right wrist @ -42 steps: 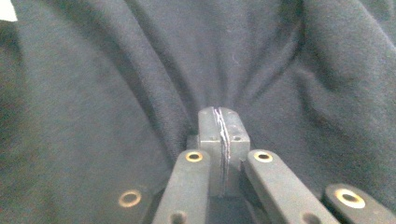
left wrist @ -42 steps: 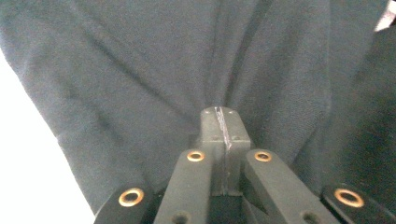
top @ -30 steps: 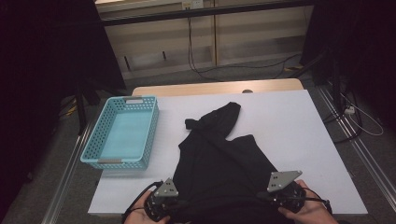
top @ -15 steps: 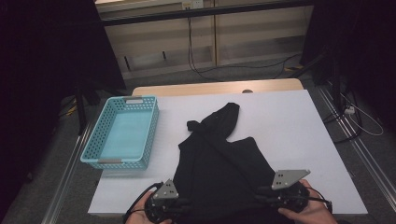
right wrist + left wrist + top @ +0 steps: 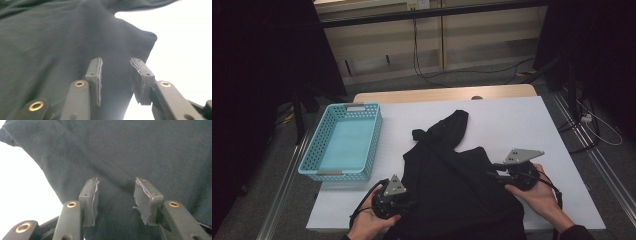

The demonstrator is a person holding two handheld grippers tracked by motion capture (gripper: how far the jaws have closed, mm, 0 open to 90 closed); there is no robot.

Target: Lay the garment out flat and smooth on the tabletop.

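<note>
A: Both tongs have just been opening. The left tongs (image 5: 115, 195) stand parted above the black garment (image 5: 452, 190), pads clear of the cloth, nothing pinched between them. Same with the right tongs (image 5: 115, 75): released, jaws apart over the fabric near its edge.

B: And a second ago?

A: They sat clenched at the garment's near corners. Now each hand has slid outward, the left tongs (image 5: 408, 204) at about 7 o'clock on the tabletop (image 5: 522, 120), the right tongs (image 5: 498, 172) near 4 o'clock beside the cloth's right edge.

B: So the cloth is let go?

A: I'd judge so. It lies spread across the middle of the tabletop, a bunched part trailing toward 12 o'clock. The blue basket (image 5: 343, 142) waits at 9 o'clock, untouched and well apart. Likely 1 laying-out step is finished and a fresh grip comes next.
</note>
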